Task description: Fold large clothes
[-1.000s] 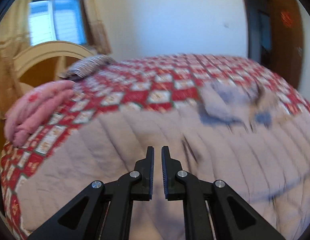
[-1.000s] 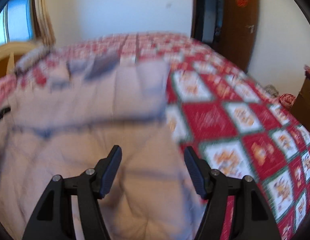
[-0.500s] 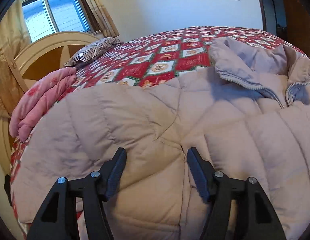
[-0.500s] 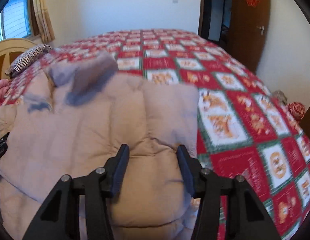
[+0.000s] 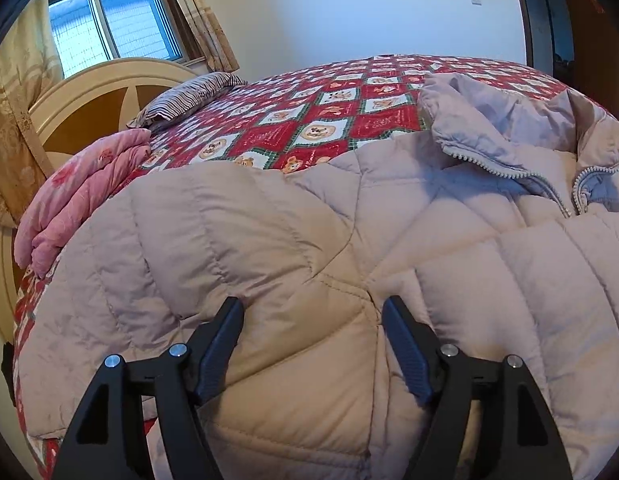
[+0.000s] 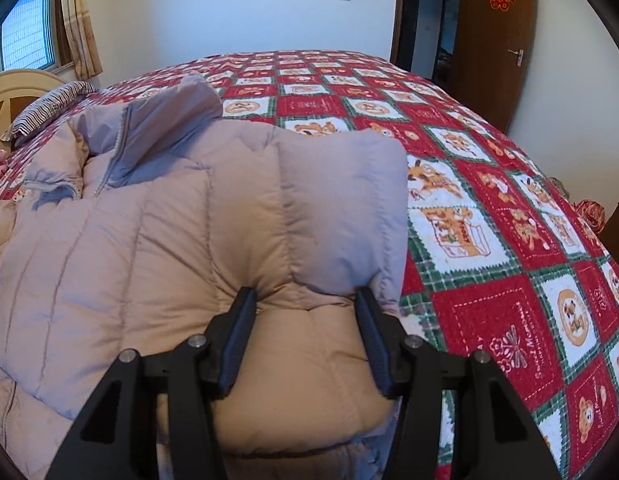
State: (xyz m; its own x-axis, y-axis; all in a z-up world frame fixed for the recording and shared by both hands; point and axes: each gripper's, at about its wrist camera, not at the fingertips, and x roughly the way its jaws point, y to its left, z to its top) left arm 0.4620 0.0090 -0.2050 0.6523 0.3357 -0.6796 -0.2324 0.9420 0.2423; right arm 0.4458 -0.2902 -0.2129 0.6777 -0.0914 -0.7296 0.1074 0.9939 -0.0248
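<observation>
A large beige quilted down jacket [image 5: 309, 248] lies spread on the bed, its collar and zipper [image 5: 549, 188] at the far right. In the right wrist view the jacket [image 6: 181, 240] fills the left half, collar at the far left. My left gripper [image 5: 314, 312] is open, jaws wide, pressed into a puffy seam of the jacket. My right gripper [image 6: 305, 300] is open, its jaws on either side of a bulging fold at the jacket's right edge, fabric between them.
The bed has a red, white and green patterned quilt [image 6: 489, 240]. A folded pink blanket [image 5: 81, 192] and a striped pillow [image 5: 189, 94] lie by the headboard [image 5: 89, 96]. A window [image 5: 109, 20] is beyond; a brown door [image 6: 497, 40] stands at the right.
My left gripper went from shut to wide open and moved down onto the jacket. My right gripper moved closer and narrowed around the fold at the jacket's edge.
</observation>
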